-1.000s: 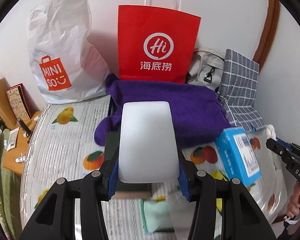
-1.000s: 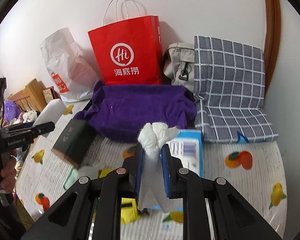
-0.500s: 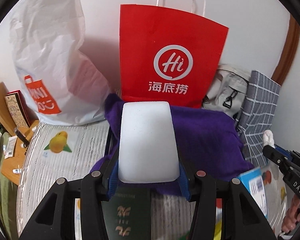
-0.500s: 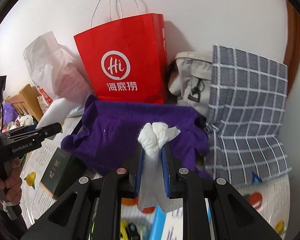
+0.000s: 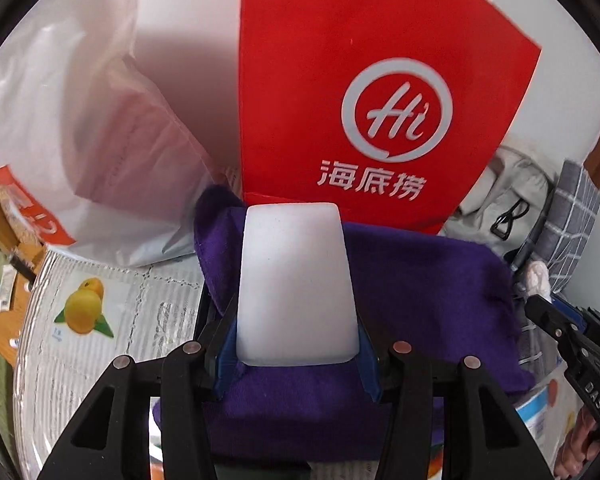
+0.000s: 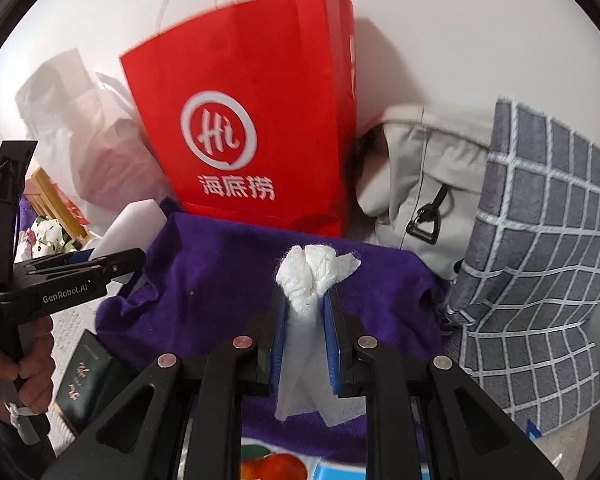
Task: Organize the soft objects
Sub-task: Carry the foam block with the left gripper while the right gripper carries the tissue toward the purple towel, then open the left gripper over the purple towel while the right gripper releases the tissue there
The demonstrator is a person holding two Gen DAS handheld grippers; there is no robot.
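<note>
My left gripper (image 5: pixel 296 344) is shut on a white sponge block (image 5: pixel 296 284), held above the purple towel (image 5: pixel 428 292). My right gripper (image 6: pixel 305 320) is shut on a crumpled white tissue (image 6: pixel 310 276), also over the purple towel (image 6: pixel 220 280). A red paper bag (image 5: pixel 360 92) with a white "Hi" logo stands upright just behind the towel; it also shows in the right wrist view (image 6: pixel 252 120). The left gripper and its sponge (image 6: pixel 130 224) show at the left of the right wrist view. The right gripper (image 5: pixel 556 320) with the tissue shows at the right edge of the left wrist view.
A white plastic bag (image 5: pixel 80 120) stands left of the red bag. A grey bag (image 6: pixel 428 176) and a grey checked cloth (image 6: pixel 540 264) lie at the right. A dark green booklet (image 6: pixel 88 380) and a blue box (image 5: pixel 540 400) lie on the fruit-print cover (image 5: pixel 92 320).
Both grippers have moved forward toward the red bag with their loads; the bag and the purple towel now loom larger and the near items have dropped out of view.
</note>
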